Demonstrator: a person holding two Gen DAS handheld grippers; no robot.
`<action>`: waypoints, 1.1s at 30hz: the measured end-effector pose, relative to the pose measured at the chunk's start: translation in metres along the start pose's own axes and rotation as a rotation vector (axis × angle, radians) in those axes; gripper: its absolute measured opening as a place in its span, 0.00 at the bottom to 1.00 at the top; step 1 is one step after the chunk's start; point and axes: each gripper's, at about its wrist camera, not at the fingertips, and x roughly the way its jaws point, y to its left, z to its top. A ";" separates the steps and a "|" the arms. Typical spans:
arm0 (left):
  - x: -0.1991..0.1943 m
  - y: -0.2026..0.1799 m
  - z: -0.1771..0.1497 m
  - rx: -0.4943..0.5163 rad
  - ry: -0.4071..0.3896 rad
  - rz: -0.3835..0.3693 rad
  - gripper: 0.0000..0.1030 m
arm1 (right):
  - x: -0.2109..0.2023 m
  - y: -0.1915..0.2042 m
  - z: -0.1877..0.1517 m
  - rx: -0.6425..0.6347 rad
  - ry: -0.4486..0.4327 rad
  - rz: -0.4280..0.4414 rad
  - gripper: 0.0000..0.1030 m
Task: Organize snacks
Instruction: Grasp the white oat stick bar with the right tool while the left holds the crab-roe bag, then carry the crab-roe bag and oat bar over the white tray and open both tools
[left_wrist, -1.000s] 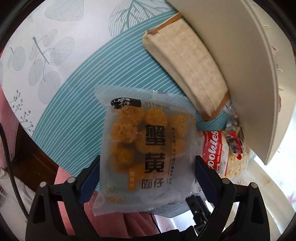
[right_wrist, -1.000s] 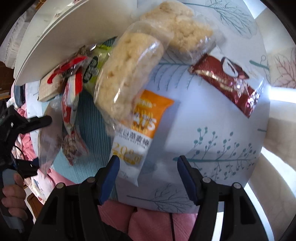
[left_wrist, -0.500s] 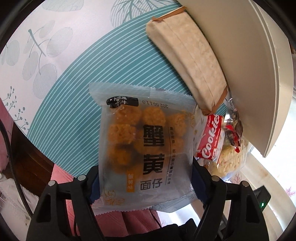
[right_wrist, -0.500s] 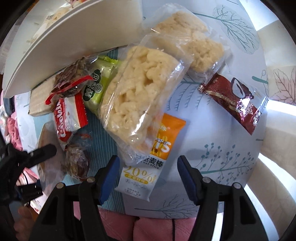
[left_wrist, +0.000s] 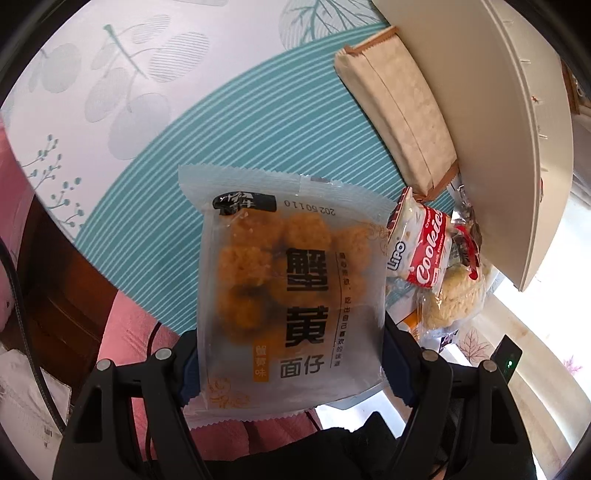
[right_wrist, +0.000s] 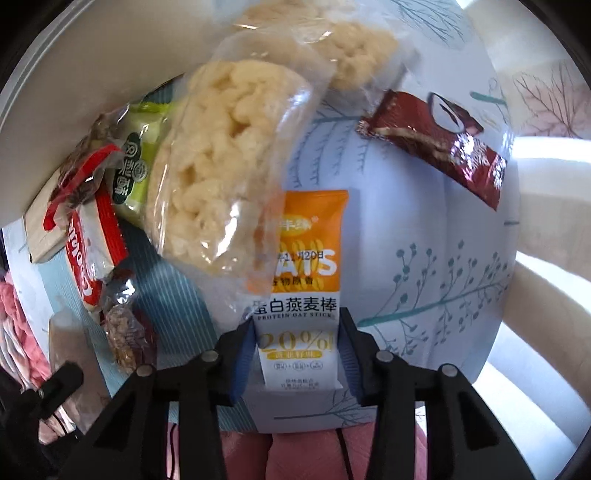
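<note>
The table, under a cloth of pale leaves and teal stripes, lay bare toward its near-left edge in the left wrist view, and in the right wrist view it was open cloth along its right edge. A white tray overhung the far side and closed off that way. The left gripper had its jaws clamped on the lower sides of a frosted bag of orange puffs, which stood up between them above the near edge. The right gripper had just been closing; its blue pads stood against both sides of the white end of an orange oat stick lying flat near the near edge. A clear pack of pale rice cracker lay across the stick's far end, with a second pack beyond it. A maroon wafer bar lay well apart near the right edge. A red cookies pack, a green packet and a beige pouch crowded under the tray's rim.
</note>
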 end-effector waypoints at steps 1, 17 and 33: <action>-0.001 0.002 -0.001 0.000 -0.002 -0.001 0.75 | 0.000 -0.001 0.000 0.003 -0.003 0.003 0.41; -0.032 -0.031 -0.041 0.126 -0.078 0.015 0.74 | -0.011 -0.055 -0.048 0.084 -0.032 0.112 0.38; -0.112 -0.093 -0.066 0.445 -0.083 0.021 0.75 | -0.106 -0.071 -0.070 0.085 -0.212 0.309 0.38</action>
